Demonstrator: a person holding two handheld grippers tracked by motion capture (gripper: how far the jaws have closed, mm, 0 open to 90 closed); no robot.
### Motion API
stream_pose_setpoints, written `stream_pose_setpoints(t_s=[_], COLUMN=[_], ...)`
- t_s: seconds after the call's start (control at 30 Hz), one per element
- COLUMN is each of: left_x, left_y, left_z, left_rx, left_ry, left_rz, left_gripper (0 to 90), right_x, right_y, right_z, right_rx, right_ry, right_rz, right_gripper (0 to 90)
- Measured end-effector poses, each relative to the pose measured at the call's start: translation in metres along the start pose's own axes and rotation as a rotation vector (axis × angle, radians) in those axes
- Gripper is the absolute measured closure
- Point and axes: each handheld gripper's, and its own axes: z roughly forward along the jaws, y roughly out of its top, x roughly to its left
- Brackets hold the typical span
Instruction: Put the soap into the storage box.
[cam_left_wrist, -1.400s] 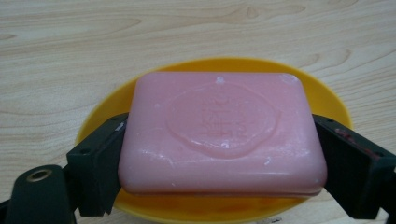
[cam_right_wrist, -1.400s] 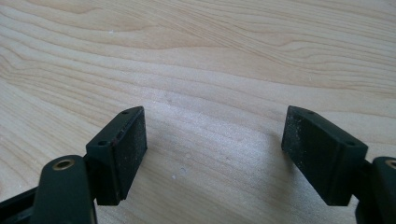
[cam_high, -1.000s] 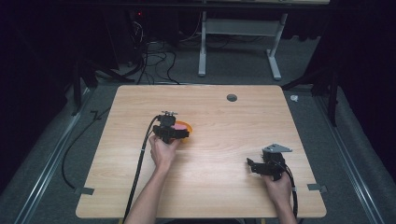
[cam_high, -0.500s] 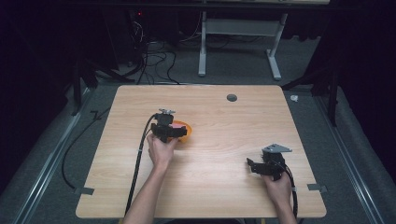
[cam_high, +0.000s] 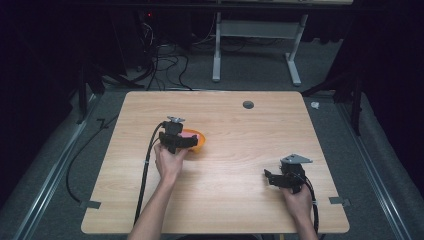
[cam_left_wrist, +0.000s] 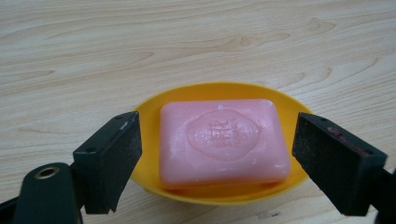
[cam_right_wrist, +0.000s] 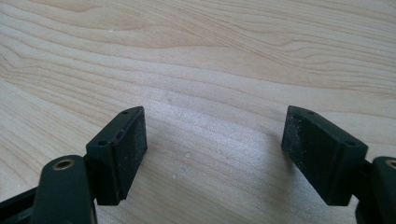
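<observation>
A: Where is the soap?

B: The pink rectangular bar of soap (cam_left_wrist: 223, 140) lies flat in the shallow yellow-orange plastic dish (cam_left_wrist: 154, 105), which sits on the pale wood-grain desk (cam_high: 240, 130), left of the middle and well away from every edge.

A: And the left tool?

B: The left tool (cam_left_wrist: 217, 161) hangs just over the dish's near rim with its jaws wide apart, one on each side of the bar, touching neither soap nor dish as far as I can tell. In the high view it (cam_high: 186, 141) covers the near part of the dish (cam_high: 198, 139).

A: The right one?

B: The right tool (cam_right_wrist: 215, 154) has its jaws spread too, with bare wood between them. It (cam_high: 270, 177) is low over the desk's right front area, well apart from the dish, not far from the front and right edges.

A: Any room to move?

B: Open desk lies between the two tools and behind the dish. A small dark round hole (cam_high: 248, 104) sits near the far edge.
</observation>
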Motion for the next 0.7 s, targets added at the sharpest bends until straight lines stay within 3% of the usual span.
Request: stream_pose_setpoints(t_s=[0.53,0.7], left_x=[0.015,0.017], left_y=[-0.008,-0.009], left_z=[-0.022,-0.028], left_rx=[-0.027,-0.026], left_ry=[-0.023,-0.024], left_rz=[-0.005,0.013], left_gripper=[17.4,17.3], right_x=[0.0,0.0], right_y=[0.0,0.0], right_z=[0.0,0.0], right_rx=[0.002,0.002], right_ry=[0.0,-0.001], right_rz=[0.002,0.002], right_gripper=[22.8,22.8])
